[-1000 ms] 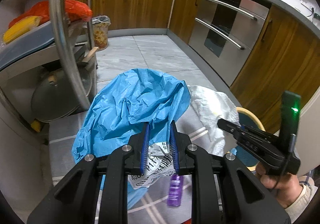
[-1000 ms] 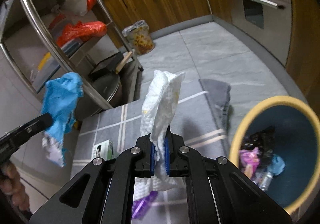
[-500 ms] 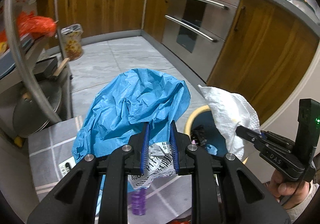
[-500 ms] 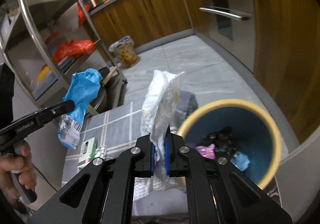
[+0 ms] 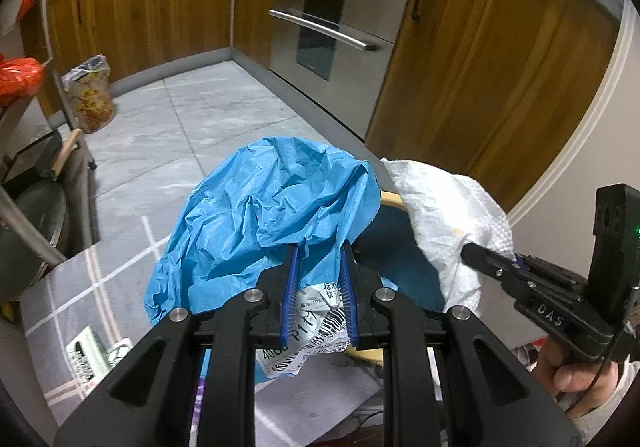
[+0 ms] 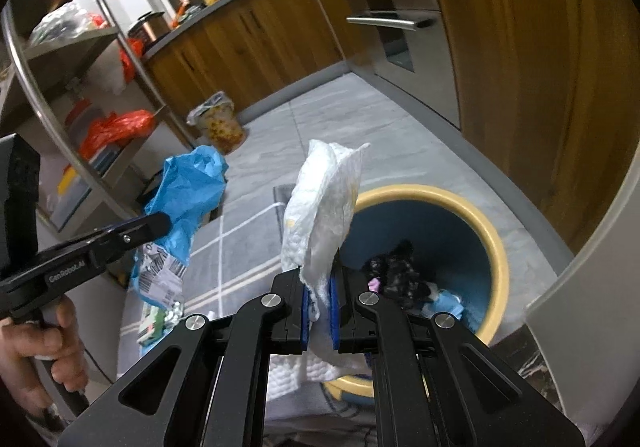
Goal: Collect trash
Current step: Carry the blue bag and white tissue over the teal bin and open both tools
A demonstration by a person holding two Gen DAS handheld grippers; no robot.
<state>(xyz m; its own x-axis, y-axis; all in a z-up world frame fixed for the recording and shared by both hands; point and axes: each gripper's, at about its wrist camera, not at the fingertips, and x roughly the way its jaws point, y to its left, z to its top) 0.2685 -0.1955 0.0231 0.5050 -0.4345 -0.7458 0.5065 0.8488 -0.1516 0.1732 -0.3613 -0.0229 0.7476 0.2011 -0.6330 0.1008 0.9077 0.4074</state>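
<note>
My left gripper (image 5: 319, 259) is shut on a crumpled blue plastic bag (image 5: 264, 215) with a white barcode label (image 5: 308, 331) hanging below the fingers; the bag also shows in the right wrist view (image 6: 188, 191). My right gripper (image 6: 319, 279) is shut on a crumpled white paper towel (image 6: 324, 207), also seen in the left wrist view (image 5: 444, 207). Both are held in the air by the blue trash bin with a yellow rim (image 6: 492, 231), which holds dark and pink scraps. The towel hangs over the bin's near left rim. The bag is left of the bin.
A grey checked mat (image 6: 240, 243) lies on the tiled floor with a small green-and-white box (image 5: 86, 355) on it. A metal shelf rack (image 6: 60, 127) stands at the left. Wooden cabinets and a steel oven (image 5: 332, 27) line the far side. A second lined bin (image 6: 218, 123) stands by the cabinets.
Both grippers have swung right with their loads, from over the mat to beside and over the blue bin. Both grips are unchanged.
</note>
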